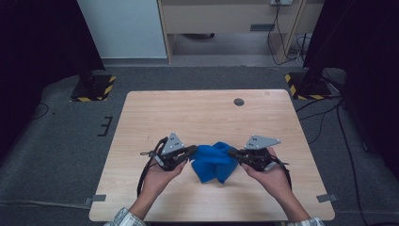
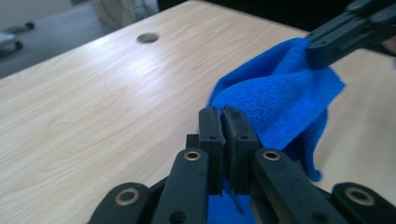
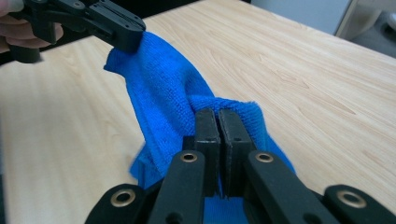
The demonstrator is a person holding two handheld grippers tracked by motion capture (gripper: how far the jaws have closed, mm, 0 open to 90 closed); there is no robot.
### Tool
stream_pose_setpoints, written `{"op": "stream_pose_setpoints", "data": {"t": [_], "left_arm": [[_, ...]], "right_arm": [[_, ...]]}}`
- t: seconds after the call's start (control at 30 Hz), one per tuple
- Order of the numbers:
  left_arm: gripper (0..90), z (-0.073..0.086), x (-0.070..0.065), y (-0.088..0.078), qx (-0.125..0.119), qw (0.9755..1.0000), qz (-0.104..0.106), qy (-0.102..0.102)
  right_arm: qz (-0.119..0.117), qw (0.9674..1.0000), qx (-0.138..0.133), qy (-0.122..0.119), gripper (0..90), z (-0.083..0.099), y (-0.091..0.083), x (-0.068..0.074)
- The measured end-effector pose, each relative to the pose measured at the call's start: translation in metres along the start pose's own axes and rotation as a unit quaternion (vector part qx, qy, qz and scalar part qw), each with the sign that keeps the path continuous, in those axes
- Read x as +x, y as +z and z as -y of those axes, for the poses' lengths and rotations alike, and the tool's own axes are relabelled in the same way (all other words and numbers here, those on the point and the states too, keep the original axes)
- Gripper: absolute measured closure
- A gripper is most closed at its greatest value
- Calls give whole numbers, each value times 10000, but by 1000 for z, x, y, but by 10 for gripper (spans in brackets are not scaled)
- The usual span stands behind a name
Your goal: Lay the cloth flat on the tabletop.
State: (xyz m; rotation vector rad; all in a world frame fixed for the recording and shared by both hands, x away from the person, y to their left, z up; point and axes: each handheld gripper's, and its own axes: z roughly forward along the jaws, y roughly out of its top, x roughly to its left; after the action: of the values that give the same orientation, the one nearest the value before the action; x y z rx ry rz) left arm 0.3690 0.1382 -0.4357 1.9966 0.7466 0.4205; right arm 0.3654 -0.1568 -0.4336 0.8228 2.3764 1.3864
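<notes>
Blue cloth (image 1: 214,161) hangs btwn the two grippers, pinched at opposite edges & bunched in the middle, lower folds sagging toward the surface (image 1: 197,115); can't tell if the bottom touches the wood. Left gripper (image 1: 192,151) clamped tight on the cloth's left edge; in the left gripper view its jaws stand pressed together w/ blue fabric (image 2: 275,98) caught btwn them and spreading away beyond the tips. Right gripper (image 1: 234,152) likewise clenched on the right edge; in the right gripper view cloth (image 3: 163,88) runs from its jaws across to the other gripper (image 3: 128,37). Both grippers point inward at each other, near level, cloth directly ahead of each. Round hole (image 1: 239,101) in the surface lies well beyond both grippers, far side.
</notes>
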Motion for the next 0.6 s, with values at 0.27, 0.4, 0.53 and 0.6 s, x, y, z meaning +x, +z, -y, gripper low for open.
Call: {"op": "stream_pose_setpoints", "data": {"t": [0.27, 0.4, 0.53, 0.6], "left_arm": [[859, 30, 28, 55, 880, 9958, -152, -213], [861, 40, 35, 62, 1074, 9936, -234, -268], [860, 46, 43, 62, 1136, 9924, -305, -359], [857, 49, 45, 61, 1125, 9924, -315, -382]], "right_arm": [[52, 9974, 651, 289, 872, 11, 68, -34], [103, 9954, 894, 313, 873, 17, 92, -39], [198, 9944, 987, 318, 874, 16, 108, -43], [228, 9940, 1004, 370, 872, 14, 116, -44]]}}
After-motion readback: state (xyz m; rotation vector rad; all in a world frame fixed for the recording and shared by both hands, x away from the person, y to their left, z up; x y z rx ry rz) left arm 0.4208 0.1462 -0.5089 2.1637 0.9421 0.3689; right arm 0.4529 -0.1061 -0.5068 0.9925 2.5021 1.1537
